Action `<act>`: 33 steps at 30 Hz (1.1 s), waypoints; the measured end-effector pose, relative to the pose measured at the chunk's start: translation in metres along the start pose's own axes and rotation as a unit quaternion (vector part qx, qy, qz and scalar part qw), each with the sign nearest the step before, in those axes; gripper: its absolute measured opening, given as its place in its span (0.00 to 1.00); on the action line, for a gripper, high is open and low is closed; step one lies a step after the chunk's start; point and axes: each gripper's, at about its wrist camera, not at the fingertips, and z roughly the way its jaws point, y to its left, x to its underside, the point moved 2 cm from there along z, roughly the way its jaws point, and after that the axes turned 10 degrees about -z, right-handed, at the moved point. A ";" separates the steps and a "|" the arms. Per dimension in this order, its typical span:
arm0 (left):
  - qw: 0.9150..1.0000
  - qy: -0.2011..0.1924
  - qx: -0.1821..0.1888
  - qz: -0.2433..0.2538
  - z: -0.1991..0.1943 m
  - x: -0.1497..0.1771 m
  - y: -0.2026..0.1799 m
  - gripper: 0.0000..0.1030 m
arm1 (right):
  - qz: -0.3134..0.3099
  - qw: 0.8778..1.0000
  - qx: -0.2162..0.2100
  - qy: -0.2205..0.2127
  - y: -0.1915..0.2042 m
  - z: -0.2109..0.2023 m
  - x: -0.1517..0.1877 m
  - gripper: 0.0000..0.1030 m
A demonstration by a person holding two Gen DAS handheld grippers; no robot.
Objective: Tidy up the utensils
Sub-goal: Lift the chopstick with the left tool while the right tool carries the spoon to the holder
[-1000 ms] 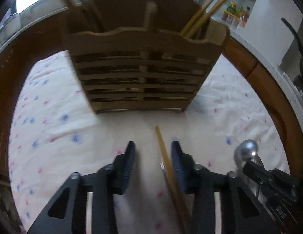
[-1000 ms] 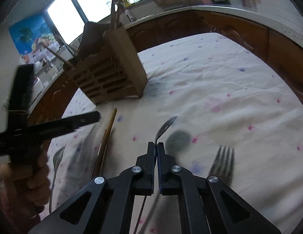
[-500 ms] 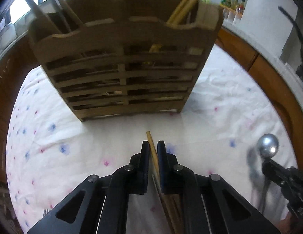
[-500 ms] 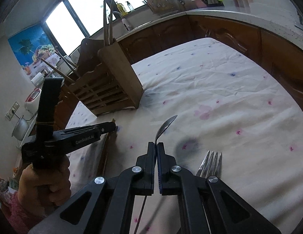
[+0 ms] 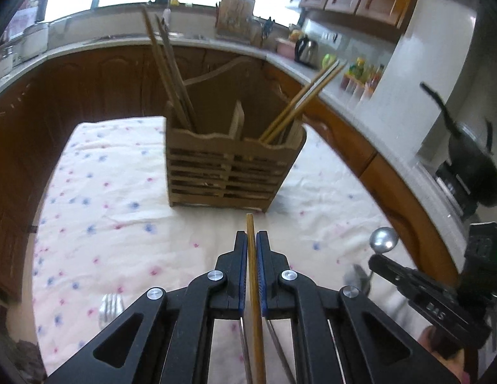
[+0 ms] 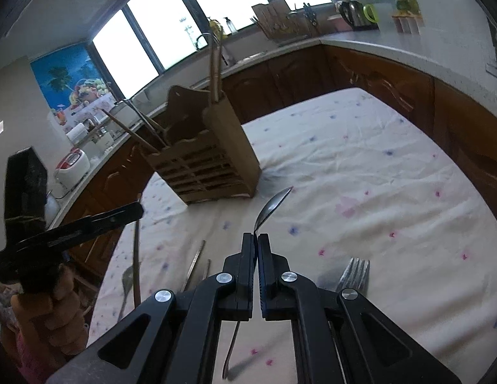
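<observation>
Left tool (image 5: pixel 251 240) is pinching a single wooden chopstick (image 5: pixel 250 227), its tip poking out just past the pads and aimed at the wooden holder (image 5: pixel 229 172) straight ahead on the bench (image 5: pixel 98 192). The holder already has chopsticks leaning in its left and right slots. A fork (image 5: pixel 111 307) lies near the tool's left side, well short of the holder, and the other tool shows at the right edge with a spoon bowl (image 5: pixel 383 240) sticking up.

Right tool (image 6: pixel 256 243) view: pads pressed together on a metal spoon (image 6: pixel 271 208) held at the neck, bowl up, pointing toward the holder (image 6: pixel 203 166). Another fork (image 6: pixel 352 275) lies on the cloth on the side away from the holder, plus more loose cutlery (image 6: pixel 194 265) to the left.

My guess: the chopstick is light, stiff and a bit slick, so a grip near one end will let it swing. The spoon is thin and smooth and could twist in the pads.
</observation>
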 end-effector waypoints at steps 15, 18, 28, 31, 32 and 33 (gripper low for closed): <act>0.998 -0.053 0.027 -0.020 -0.104 0.016 0.023 0.04 | -0.036 0.999 -0.012 -0.034 0.033 -0.027 -0.014 0.02; 0.997 -0.068 0.034 -0.023 -0.118 0.018 0.025 0.04 | -0.042 0.998 -0.013 -0.042 0.037 -0.033 -0.017 0.02; 0.991 -0.121 0.044 -0.035 -0.155 0.021 0.035 0.04 | -0.063 0.996 -0.011 -0.062 0.048 -0.044 -0.030 0.02; 0.989 -0.132 0.047 -0.041 -0.163 0.021 0.039 0.04 | -0.072 0.995 -0.008 -0.066 0.051 -0.046 -0.033 0.02; 0.989 -0.138 0.047 -0.041 -0.166 0.021 0.040 0.04 | -0.076 0.995 -0.005 -0.067 0.053 -0.046 -0.034 0.02; 0.988 -0.141 0.046 -0.040 -0.167 0.021 0.041 0.04 | -0.079 0.995 -0.003 -0.068 0.054 -0.046 -0.035 0.02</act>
